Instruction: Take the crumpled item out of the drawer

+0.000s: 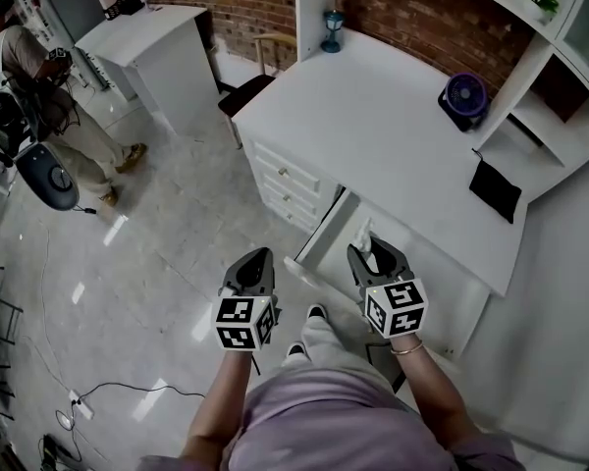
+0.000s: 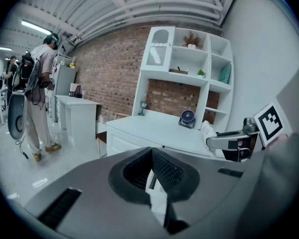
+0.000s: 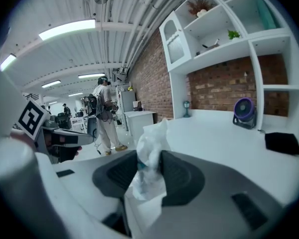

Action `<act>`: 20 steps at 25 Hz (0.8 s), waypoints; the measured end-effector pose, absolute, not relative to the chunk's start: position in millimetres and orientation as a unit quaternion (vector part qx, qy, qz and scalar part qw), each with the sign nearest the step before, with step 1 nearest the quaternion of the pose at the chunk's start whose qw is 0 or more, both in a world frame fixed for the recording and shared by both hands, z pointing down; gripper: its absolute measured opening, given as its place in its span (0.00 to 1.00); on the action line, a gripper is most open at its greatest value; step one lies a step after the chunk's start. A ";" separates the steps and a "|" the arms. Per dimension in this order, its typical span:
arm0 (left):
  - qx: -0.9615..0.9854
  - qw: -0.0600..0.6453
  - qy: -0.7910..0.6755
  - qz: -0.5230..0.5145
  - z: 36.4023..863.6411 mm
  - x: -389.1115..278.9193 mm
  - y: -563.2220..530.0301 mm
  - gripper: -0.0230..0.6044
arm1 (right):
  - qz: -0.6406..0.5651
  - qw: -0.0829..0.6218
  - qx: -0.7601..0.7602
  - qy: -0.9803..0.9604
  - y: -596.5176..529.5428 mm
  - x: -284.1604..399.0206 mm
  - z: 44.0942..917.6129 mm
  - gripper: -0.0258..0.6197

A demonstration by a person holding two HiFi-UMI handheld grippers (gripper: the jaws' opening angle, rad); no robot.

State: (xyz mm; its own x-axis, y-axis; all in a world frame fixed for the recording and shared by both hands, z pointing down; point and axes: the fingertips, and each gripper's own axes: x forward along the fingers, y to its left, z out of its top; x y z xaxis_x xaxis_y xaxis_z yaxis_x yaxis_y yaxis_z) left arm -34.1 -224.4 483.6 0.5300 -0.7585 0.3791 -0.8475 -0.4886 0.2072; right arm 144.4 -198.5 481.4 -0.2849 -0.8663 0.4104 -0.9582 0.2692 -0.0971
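Observation:
The crumpled item (image 3: 149, 148) is a wad of thin white paper or film. My right gripper (image 3: 148, 171) is shut on it, and the wad sticks up past the fingertips. In the head view the right gripper (image 1: 373, 255) holds the crumpled item (image 1: 364, 234) just above the open drawer (image 1: 319, 235) of the white desk (image 1: 373, 116). My left gripper (image 1: 258, 259) hovers over the floor to the left of the drawer. Its tips meet, with nothing between them (image 2: 150, 156). The left gripper view also shows the right gripper (image 2: 224, 141) with the wad (image 2: 207, 131).
A purple fan (image 1: 465, 96) and a flat black object (image 1: 496, 189) sit on the desk near the white shelves. A blue lamp (image 1: 332, 29) stands at the desk's far corner. A chair (image 1: 260, 67), a second white desk (image 1: 147, 37) and a person (image 1: 39, 77) are at the left.

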 end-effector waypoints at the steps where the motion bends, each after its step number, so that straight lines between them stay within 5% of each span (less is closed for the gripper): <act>1: 0.855 0.186 -0.470 0.118 482.8 -34.3 -223.7 0.04 | 0.164 0.135 0.583 -0.785 -196.9 143.6 478.1 0.28; 20: 0.855 0.181 -0.473 0.112 477.8 -43.2 -217.3 0.04 | 0.146 0.107 0.596 -0.783 -187.4 139.4 450.9 0.27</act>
State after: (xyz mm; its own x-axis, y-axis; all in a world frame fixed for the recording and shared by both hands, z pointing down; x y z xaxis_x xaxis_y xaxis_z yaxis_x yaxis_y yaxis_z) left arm -43.2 -217.3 477.8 0.5275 -0.7684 0.3624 -0.8493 -0.4870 0.2037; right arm 139.4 -187.4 450.9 -0.2677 -0.9012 0.3408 -0.9635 0.2482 -0.1005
